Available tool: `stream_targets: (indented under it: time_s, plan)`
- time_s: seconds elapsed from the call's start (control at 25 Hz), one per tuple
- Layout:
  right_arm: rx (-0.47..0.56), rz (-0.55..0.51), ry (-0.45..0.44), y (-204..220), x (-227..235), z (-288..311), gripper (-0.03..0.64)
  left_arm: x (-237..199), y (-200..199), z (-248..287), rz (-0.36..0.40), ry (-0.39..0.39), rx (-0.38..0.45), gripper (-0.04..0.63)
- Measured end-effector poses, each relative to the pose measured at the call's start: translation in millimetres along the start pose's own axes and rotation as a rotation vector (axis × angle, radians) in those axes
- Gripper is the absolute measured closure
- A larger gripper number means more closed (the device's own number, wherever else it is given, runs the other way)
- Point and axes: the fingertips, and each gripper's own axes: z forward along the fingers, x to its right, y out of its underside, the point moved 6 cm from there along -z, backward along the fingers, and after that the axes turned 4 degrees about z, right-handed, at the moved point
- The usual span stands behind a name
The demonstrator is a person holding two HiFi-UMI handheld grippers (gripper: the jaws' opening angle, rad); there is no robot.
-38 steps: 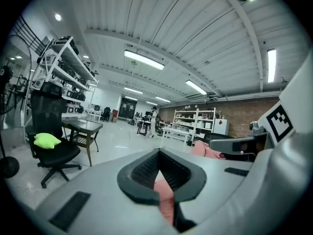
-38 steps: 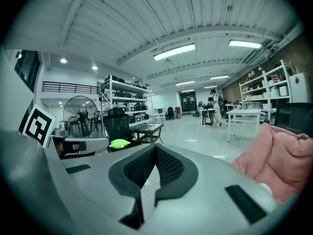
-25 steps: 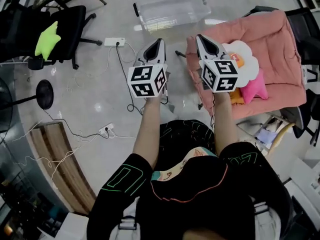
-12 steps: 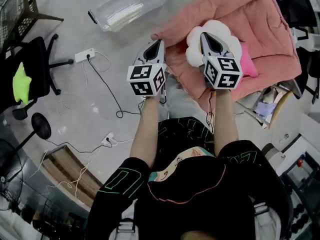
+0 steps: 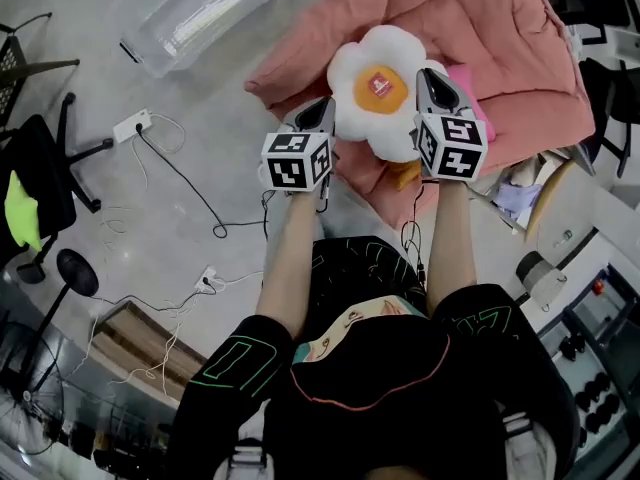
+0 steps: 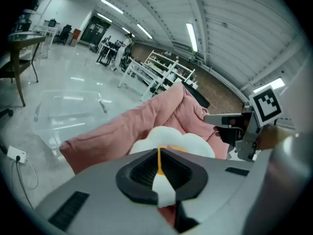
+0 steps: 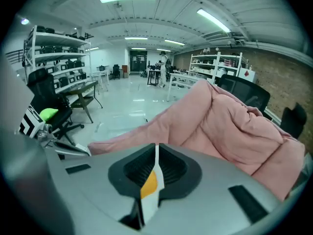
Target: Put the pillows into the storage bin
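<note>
Egg pillow (image 5: 375,88) (white lobes, yellow centre) is up between the two tongs, over the near edge of the pink quilt (image 5: 480,18), right of centre.

Left gripper (image 5: 324,106) is on its left lobe. Left gripper view: jaws pressed nearly together, thin sliver of white and yellow fabric in the slit, so pinched on the pillow edge.

Right gripper (image 5: 429,78) is on the right lobe. Right gripper view shows the same: jaws closed on a white and orange strip.

Storage bin (image 5: 190,13) is clear plastic, on the floor at far left, well apart from the pillow. Its inside is hard to read through the glare.

A second, pink pillow (image 5: 466,80) peeks out just right of the right gripper. Something lime green sits on the office chair (image 5: 45,168) at left, probably another pillow.

Handling, as a judgement:
- light, plush, very soft
- no breakage risk
- fabric is grippy, but it squashes and sags
- thin edge pinches can creep out if swung fast
- best hold is opposite lobes, deep enough to catch stuffing, not just cover
- keep it stretched between both tongs so it doesn't fold
- may need pressing to fit the bin
</note>
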Motion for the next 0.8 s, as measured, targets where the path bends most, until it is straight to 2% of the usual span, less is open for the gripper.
stream_targets:
  time_s: [0.08, 0.28, 0.44, 0.6, 0.64, 0.68, 0.72, 0.8]
  plan:
    - [-0.045, -0.013, 0.028, 9, 16, 4, 0.600, 1, 18, 15, -0.001, 0.005, -0.089, 0.522]
    - [-0.173, 0.006, 0.048, 33, 49, 20, 0.461, -4, 54, 45, -0.061, -0.032, -0.256, 0.324]
    - [-0.263, 0.007, 0.086, 56, 62, 36, 0.377, -8, 74, 59, -0.099, -0.038, -0.346, 0.249]
    - [-0.320, 0.041, 0.086, 75, 69, 46, 0.351, -12, 92, 71, -0.237, 0.007, -0.364, 0.251]
    - [-0.326, 0.054, 0.077, 77, 69, 48, 0.352, -11, 95, 75, -0.277, 0.035, -0.360, 0.274]
    - [-0.333, 0.065, 0.068, 78, 69, 50, 0.353, -10, 97, 78, -0.314, 0.068, -0.355, 0.332]
    - [-0.342, 0.073, 0.059, 78, 68, 51, 0.375, -8, 100, 81, -0.344, 0.096, -0.353, 0.352]
    - [-0.364, 0.074, 0.046, 79, 67, 53, 0.429, -6, 101, 84, -0.358, 0.117, -0.355, 0.397]
